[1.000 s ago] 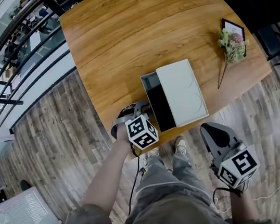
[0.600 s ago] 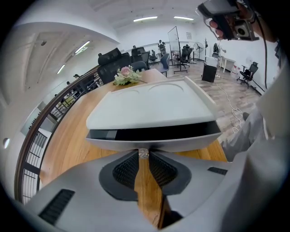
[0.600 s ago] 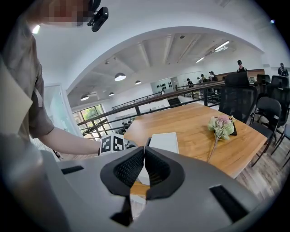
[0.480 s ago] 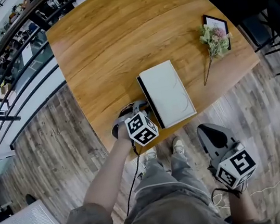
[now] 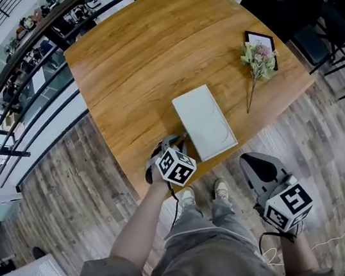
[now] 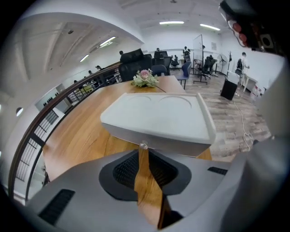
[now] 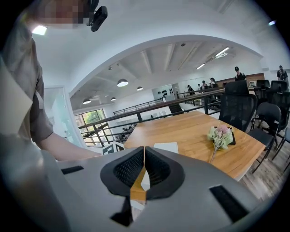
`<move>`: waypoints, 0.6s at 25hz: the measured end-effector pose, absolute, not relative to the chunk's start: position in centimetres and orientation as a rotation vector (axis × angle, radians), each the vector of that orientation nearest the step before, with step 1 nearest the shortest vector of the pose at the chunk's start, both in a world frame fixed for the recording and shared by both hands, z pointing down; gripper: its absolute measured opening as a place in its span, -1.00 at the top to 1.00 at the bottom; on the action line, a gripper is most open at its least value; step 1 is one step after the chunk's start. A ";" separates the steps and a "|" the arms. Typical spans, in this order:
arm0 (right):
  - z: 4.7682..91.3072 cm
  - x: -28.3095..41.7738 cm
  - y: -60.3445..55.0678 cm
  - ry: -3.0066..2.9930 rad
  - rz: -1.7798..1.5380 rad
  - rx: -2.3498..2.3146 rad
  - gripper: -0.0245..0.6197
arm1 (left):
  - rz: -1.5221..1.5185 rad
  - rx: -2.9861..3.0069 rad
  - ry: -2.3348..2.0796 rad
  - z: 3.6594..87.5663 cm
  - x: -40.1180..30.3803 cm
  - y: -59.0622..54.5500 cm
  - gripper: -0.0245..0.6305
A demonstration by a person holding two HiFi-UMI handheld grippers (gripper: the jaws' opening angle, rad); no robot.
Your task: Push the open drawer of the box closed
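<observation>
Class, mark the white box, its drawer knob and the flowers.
White box (image 5: 203, 121), head view, middle of its top.
Drawer knob (image 6: 143, 145), left gripper view, on the knob itself.
Flowers (image 5: 257, 54), head view, the blossoms.

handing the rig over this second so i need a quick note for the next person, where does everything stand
Left gripper: jaws a narrow slit apart, nothing between them, tips at the small clear knob on the drawer front of the flat white rectangular box.
Right gripper: shut, empty, over the plank floor, off the brown wooden table.
Done: drawer front looks flush with the box.
Left: probably only backing the left gripper away.
</observation>
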State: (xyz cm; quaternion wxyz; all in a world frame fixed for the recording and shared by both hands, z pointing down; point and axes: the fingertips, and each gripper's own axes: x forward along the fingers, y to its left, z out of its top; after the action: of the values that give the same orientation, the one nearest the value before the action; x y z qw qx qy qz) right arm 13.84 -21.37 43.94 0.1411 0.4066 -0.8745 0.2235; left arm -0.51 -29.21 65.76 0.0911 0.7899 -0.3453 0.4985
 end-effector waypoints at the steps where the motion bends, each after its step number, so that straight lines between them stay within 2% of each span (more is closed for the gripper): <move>1: 43.3 13.8 -21.6 -2.541 0.627 1.177 0.82 | 1.435 2.341 -1.045 64.8 -0.9 -28.8 0.68; 15: 30.5 11.5 -22.2 -2.785 0.290 1.167 0.82 | 0.938 2.769 -1.467 38.9 -3.2 -27.1 0.85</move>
State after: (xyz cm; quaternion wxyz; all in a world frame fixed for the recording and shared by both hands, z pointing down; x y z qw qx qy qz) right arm 11.50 -22.25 30.45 0.0540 0.3842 -0.9167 0.0955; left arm -3.20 -27.06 38.93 -0.0647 0.8447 -0.4476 0.2861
